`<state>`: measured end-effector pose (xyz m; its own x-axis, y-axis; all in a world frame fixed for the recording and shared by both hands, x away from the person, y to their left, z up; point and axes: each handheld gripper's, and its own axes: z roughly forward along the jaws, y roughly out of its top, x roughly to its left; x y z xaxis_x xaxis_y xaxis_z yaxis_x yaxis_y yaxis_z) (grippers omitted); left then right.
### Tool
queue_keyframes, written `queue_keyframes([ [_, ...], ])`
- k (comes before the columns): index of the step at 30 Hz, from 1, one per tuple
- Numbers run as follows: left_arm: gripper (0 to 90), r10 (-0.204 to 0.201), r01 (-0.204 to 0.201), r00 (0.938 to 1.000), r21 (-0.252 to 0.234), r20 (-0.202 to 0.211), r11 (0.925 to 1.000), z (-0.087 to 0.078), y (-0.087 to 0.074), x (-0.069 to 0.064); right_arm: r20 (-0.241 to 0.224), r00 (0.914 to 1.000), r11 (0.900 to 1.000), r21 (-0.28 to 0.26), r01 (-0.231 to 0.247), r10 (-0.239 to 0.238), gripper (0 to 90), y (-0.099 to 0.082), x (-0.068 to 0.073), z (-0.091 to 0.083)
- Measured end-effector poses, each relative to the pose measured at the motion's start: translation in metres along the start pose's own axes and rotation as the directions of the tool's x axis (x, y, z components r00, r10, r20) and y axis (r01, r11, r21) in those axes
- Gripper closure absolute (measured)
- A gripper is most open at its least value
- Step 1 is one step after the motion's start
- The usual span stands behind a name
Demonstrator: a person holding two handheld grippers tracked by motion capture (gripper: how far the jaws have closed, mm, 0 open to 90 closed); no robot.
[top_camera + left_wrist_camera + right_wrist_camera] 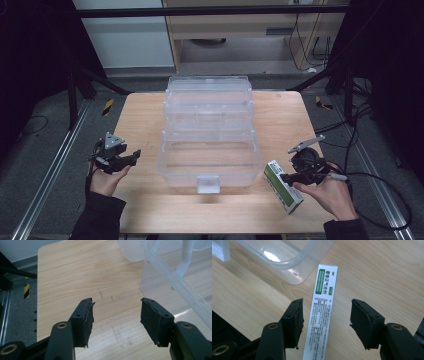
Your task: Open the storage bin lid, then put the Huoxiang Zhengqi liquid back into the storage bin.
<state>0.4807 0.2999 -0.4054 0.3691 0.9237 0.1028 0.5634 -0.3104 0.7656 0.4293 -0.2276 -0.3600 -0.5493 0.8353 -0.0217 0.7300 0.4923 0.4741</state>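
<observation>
Two grippers, one per hand, on a single wooden table point(150, 200).
left hand point(105, 181): palm up at the table's left edge, forearm coming in from the bottom of the high view, dark sleeve.
left gripper point(134, 156): roughly level, pointing right toward the bin; jaws spread wide, nothing between them, bare wood below in the left gripper view.
clear bin point(210, 132): one, mid-table, see-through plastic, lid hinged open toward the far side, a latch tab on its near wall.
box point(283, 186): one, white and green, long and thin, lying flat on the table just right of the bin's near right corner.
right gripper point(286, 177): over the box; jaws straddle it in the right gripper view, left pad close beside it, right pad clearly apart, not clamped.
right hand point(331, 194): at the table's right edge, wrist turned inward, cable trailing off right.
</observation>
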Motion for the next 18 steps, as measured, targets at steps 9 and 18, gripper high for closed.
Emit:
queue_keyframes([
  [9,42.4,0.005,-0.005,1.0000,0.008,0.001,1.0000,0.0026,-0.0006,-0.0018,-0.015,0.9999,0.9996,0.028,0.000,0.000,45.6,-0.0060,0.0004,0.0041],
  [18,42.3,0.001,-0.001,1.0000,0.017,-0.002,0.9999,0.0043,-0.0021,-0.0001,-0.029,0.9996,0.9983,0.059,-0.002,0.003,47.9,-0.0077,0.0023,0.0101],
])
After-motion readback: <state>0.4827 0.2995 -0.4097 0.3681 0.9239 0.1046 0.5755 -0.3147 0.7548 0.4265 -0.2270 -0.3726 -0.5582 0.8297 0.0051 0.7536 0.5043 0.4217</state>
